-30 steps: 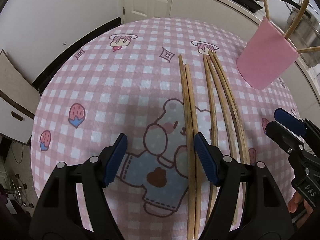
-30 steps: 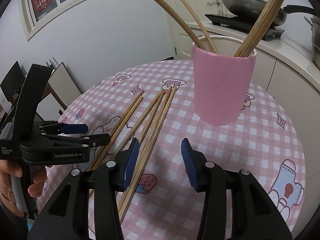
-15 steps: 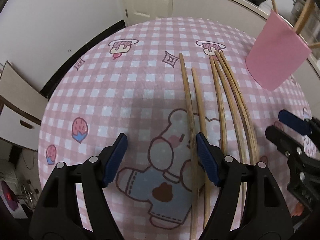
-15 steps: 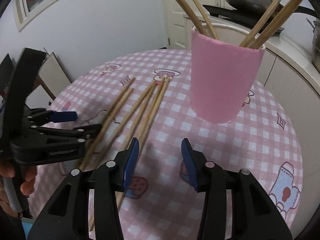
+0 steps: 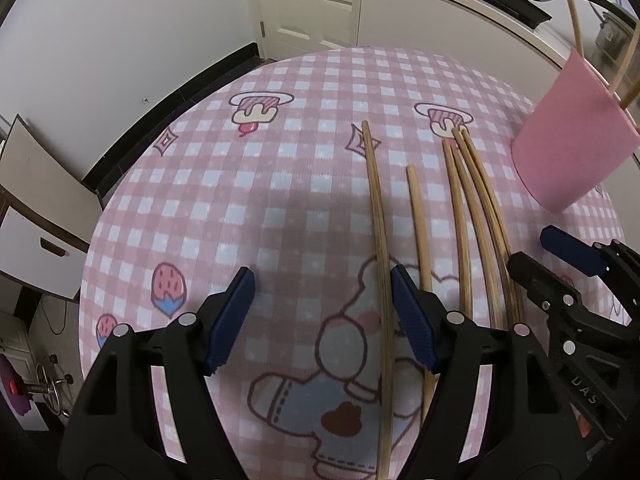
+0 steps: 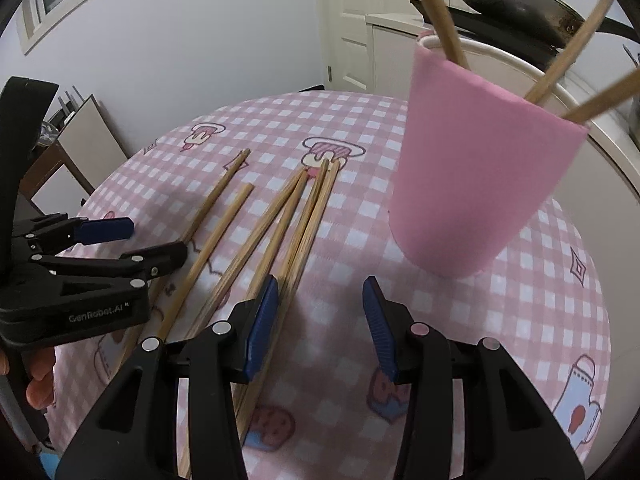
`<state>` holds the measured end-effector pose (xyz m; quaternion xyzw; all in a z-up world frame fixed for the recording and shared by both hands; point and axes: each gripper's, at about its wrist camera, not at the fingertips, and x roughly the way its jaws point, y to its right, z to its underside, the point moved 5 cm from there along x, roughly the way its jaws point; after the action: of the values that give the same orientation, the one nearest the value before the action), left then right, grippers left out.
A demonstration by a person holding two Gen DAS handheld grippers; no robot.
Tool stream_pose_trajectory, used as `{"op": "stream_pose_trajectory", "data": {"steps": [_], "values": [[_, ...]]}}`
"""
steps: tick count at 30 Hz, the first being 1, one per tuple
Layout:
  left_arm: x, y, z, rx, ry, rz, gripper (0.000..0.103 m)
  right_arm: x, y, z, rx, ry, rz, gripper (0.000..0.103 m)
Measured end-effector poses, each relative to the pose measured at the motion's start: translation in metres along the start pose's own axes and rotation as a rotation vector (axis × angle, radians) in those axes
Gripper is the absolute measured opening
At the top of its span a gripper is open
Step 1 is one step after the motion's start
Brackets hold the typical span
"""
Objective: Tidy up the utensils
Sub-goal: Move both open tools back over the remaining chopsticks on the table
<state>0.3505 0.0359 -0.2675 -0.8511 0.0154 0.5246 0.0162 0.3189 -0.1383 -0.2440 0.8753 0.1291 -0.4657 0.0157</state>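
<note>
Several wooden chopsticks [image 5: 460, 216] lie side by side on the pink checked tablecloth; they also show in the right wrist view [image 6: 280, 224]. A pink holder cup [image 6: 476, 176] with chopsticks standing in it stands at the right, also in the left wrist view [image 5: 568, 148]. My left gripper [image 5: 320, 312] is open and empty; the leftmost chopstick [image 5: 378, 240] runs just inside its right finger. My right gripper [image 6: 320, 320] is open and empty, its left finger over the chopstick bundle, the cup just ahead to the right.
The round table [image 5: 224, 184] drops off at left, with a white drawer unit [image 5: 36, 240] beside it. A white counter [image 6: 600, 148] with a wok stands behind the cup. A white door [image 5: 304, 4] is at the back.
Both grippers have moved forward over the table, the right one closer to the cup. One chopstick has slid back toward the near edge, its tip now short of its neighbour's.
</note>
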Motion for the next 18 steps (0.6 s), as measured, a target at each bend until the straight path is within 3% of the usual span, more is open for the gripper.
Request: {"op": "stream_pose_trajectory", "data": {"steps": [18], "values": [[0.004, -0.002, -0.010, -0.007, 0.013, 0.003, 0.070, 0.014, 0.009, -0.016, 0.053, 0.002, 0.036, 0.042]]}}
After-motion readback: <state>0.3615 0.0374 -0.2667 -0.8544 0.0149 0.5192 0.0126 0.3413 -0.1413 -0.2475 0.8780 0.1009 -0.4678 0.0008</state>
